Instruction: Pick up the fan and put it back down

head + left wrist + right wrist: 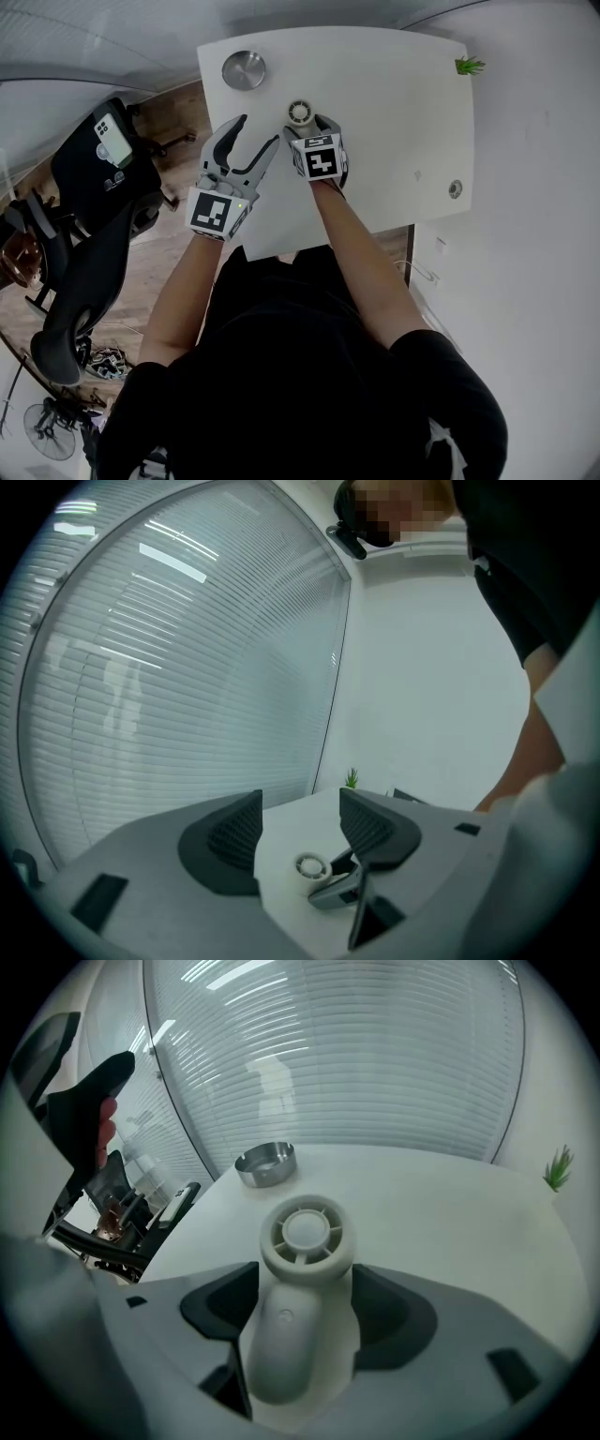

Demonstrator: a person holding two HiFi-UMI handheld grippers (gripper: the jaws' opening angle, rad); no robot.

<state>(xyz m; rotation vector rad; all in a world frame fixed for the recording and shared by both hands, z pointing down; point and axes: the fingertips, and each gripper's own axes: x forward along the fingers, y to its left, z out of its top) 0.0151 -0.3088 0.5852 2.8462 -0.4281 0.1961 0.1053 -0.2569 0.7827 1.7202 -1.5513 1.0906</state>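
A small white hand-held fan point(299, 112) lies on the white table point(394, 122), its round head away from me and its handle towards me. My right gripper point(307, 127) points steeply down over it. In the right gripper view the fan point(305, 1237) has its handle between the two dark pads point(220, 1312), close to the left one, with a strip of white showing beside the right one; the jaws stand open. My left gripper point(260, 131) hovers open and empty just left of the fan. The left gripper view shows the fan point(309, 864) beyond the left gripper's point(300, 808) open jaws.
A round metal dish point(244, 69) sits at the table's far left corner, and a small green plant point(469, 66) at the far right corner. A black office chair point(94, 234) and a dark stand holding a phone point(113, 141) are left of the table. A white wall runs along the right.
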